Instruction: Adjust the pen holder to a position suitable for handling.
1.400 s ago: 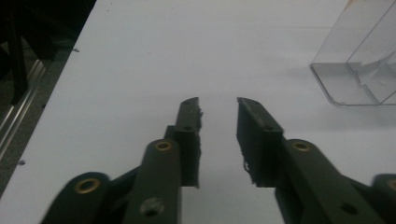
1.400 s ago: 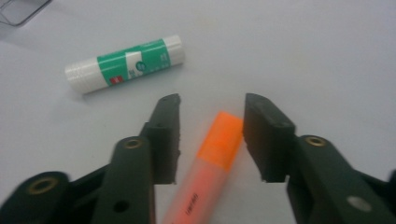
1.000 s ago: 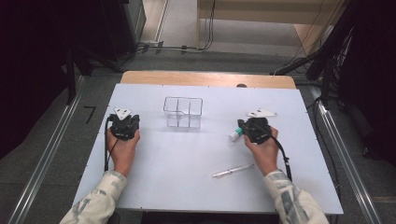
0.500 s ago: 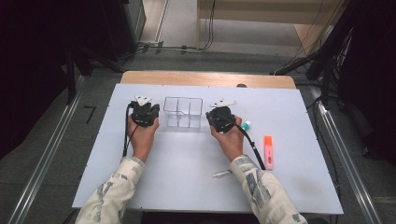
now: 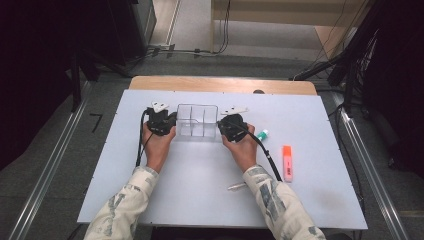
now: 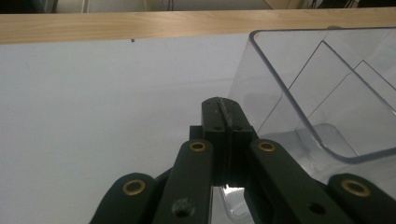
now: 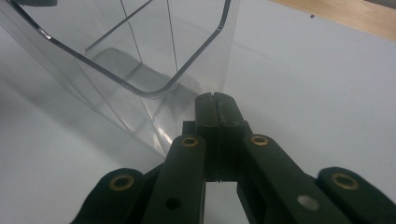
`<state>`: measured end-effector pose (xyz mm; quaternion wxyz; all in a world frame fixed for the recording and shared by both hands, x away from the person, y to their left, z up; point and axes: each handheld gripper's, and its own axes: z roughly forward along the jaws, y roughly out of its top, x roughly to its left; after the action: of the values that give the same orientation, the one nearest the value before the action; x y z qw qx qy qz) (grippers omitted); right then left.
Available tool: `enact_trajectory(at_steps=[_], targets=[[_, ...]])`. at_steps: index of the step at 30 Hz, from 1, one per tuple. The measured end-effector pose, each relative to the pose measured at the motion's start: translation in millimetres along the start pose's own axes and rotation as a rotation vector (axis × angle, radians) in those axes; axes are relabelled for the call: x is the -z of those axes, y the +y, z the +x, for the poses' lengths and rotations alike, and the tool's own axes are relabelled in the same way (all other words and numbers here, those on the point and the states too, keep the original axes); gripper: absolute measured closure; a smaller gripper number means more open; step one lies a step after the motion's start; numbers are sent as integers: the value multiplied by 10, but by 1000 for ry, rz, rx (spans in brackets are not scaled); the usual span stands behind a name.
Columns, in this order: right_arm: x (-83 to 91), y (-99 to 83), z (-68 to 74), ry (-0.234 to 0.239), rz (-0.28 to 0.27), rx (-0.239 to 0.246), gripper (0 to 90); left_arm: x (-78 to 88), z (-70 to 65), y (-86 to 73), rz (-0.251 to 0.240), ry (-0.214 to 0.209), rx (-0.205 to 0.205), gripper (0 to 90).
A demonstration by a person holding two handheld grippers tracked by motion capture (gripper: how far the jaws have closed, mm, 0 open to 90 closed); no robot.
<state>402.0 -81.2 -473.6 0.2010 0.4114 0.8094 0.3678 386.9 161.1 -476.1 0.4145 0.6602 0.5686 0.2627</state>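
A clear plastic box [image 5: 197, 121] with three compartments stands at the middle of the white table [image 5: 200, 200]. My left gripper [image 5: 170, 120] is shut and sits against the box's left end. In the left gripper view the closed jaws [image 6: 223, 112] have nothing between them, and the box wall [image 6: 299, 107] rises just to their right. My right gripper [image 5: 225, 123] is shut at the box's right end. Its jaws [image 7: 215, 109] meet empty beside the box corner [image 7: 205, 65].
To the right of my right hand lie a small green-capped item [image 5: 262, 134] and an orange highlighter [image 5: 287, 162]. A pale pen [image 5: 238, 186] lies near the right forearm. A wooden strip [image 5: 220, 84] borders the table's far edge.
Both grippers have come inward from the table's sides to the two ends of the box. The green-capped item and the highlighter now lie uncovered to the right.
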Motion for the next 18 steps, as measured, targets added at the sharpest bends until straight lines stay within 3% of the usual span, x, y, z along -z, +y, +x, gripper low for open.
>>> enact_trajectory(at_steps=[4,13,18], targets=[[81,-61,-99,-22,0,-9,880,-26,-148,11,12,-25,-17,900],[340,-284,-461,-79,0,-63,879,-134,-663,33,0,-75,-55,900],[439,-370,-605,-91,-4,-88,880,-195,-811,31,-14,-88,-56,900]])
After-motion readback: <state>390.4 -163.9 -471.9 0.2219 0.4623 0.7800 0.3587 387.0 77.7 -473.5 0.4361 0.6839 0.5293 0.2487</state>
